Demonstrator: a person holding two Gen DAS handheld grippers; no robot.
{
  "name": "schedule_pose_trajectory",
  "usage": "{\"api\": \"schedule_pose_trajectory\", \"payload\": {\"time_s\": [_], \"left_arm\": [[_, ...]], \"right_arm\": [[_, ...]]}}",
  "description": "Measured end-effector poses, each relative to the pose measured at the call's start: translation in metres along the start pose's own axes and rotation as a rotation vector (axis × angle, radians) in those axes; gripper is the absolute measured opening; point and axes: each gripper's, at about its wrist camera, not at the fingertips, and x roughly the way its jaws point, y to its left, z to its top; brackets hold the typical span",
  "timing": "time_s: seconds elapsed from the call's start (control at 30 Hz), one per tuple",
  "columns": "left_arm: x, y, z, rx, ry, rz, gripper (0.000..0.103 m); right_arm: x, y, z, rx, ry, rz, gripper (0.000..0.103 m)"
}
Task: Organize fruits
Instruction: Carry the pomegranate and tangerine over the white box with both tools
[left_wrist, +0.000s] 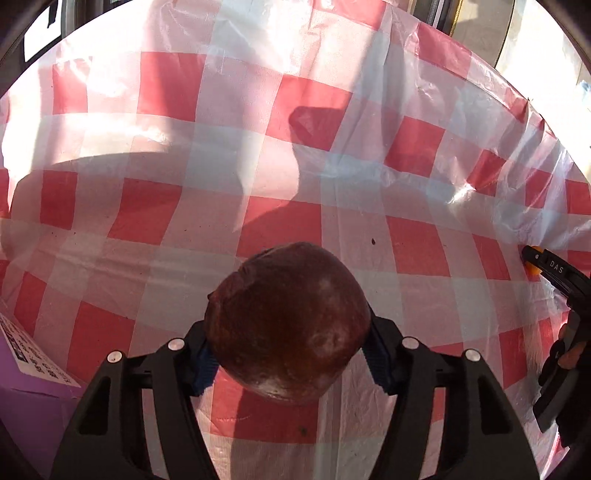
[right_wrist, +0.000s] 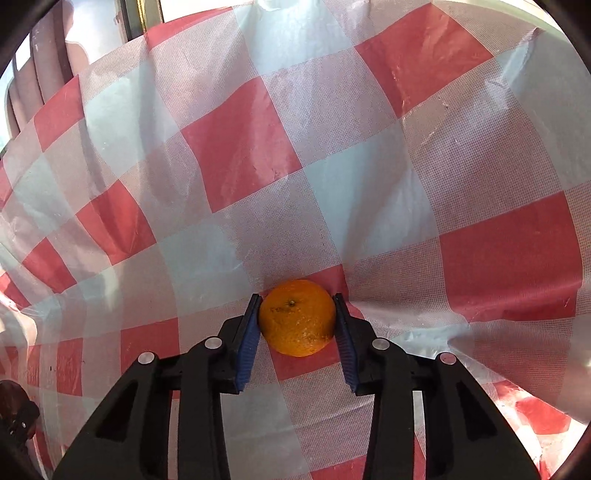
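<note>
Apple in left hand-held gripper, orange in right hand-held gripper.

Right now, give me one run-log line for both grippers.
left gripper: shut on dark red fruit | right gripper: shut on orange | surface: checked cloth

Ahead of both claws the checkered tablecloth lies open — only a purple box at far left.
</note>
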Motion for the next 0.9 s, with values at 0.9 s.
{"api": "schedule_pose_trajectory", "payload": {"time_s": [0.9], "left_arm": [[-0.171,-0.031,-0.151,0.215,0.114,-0.272,0.064]], "right_arm": [[-0.199,0.036,-0.187,-0.07,0.19,0.159,0.037]]}}
